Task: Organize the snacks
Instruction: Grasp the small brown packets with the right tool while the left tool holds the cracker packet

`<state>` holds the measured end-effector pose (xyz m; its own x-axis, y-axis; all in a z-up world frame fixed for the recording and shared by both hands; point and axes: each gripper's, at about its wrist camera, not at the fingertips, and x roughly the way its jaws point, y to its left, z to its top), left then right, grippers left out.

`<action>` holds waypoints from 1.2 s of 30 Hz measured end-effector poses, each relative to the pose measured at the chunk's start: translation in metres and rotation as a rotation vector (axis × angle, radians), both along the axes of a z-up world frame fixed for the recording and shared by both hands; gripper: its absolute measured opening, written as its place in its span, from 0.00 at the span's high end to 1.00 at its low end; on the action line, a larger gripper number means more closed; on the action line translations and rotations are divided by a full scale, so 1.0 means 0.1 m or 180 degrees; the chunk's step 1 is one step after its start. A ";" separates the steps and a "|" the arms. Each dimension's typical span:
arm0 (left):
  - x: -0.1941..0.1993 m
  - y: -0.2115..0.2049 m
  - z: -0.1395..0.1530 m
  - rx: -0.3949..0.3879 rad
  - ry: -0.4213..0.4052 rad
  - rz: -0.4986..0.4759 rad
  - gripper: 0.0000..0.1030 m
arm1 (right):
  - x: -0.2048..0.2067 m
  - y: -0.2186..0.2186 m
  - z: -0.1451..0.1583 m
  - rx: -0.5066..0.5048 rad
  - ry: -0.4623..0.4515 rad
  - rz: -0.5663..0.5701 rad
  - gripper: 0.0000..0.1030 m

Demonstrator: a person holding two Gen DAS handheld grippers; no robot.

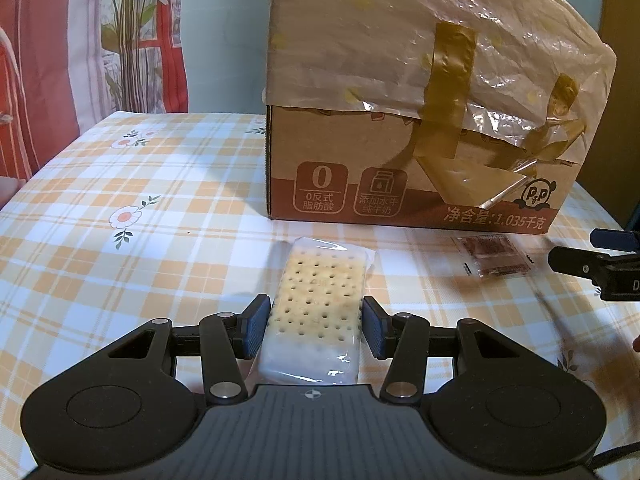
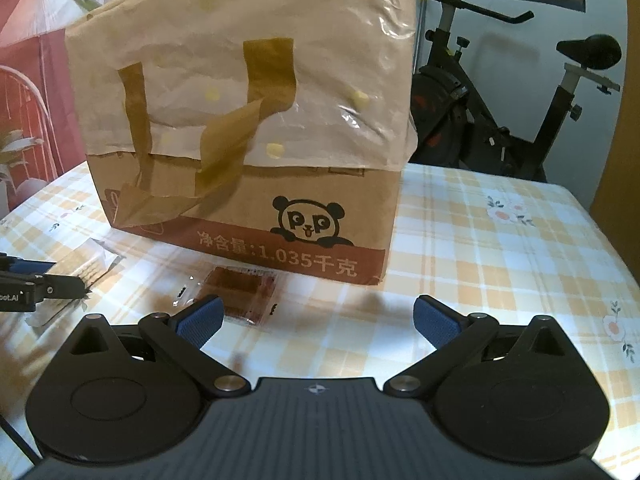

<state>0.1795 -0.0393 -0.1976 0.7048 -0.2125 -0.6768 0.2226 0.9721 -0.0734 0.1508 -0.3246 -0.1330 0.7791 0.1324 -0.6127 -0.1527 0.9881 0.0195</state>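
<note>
A clear-wrapped packet of pale dotted crackers (image 1: 320,280) lies lengthwise on the checked tablecloth, and my left gripper (image 1: 316,310) is shut on its near half, blue pads against both long sides. The right wrist view shows the same cracker packet (image 2: 86,268) at the left, with the left gripper (image 2: 60,284) on it. A small dark brown snack packet (image 1: 492,256) lies flat in front of the box's right end. My right gripper (image 2: 318,314) is open and holds nothing; the brown packet (image 2: 240,292) lies just beyond its left finger.
A tall cardboard box (image 2: 248,200) with a panda logo, covered by a plastic sheet and brown tape, stands close behind both packets. An exercise bike (image 2: 500,100) is past the table's far right edge. A red flowered curtain (image 1: 80,40) hangs at the left.
</note>
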 end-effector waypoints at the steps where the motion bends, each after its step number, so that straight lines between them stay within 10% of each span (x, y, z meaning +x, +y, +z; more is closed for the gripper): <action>1: 0.00 0.00 0.00 0.0001 -0.0002 0.0000 0.50 | 0.01 0.00 0.00 -0.0013 0.0006 -0.0012 0.00; 36: -0.01 -0.01 -0.01 0.0024 -0.0020 -0.0015 0.50 | 0.22 0.24 -0.02 -0.0336 0.0165 0.0059 0.00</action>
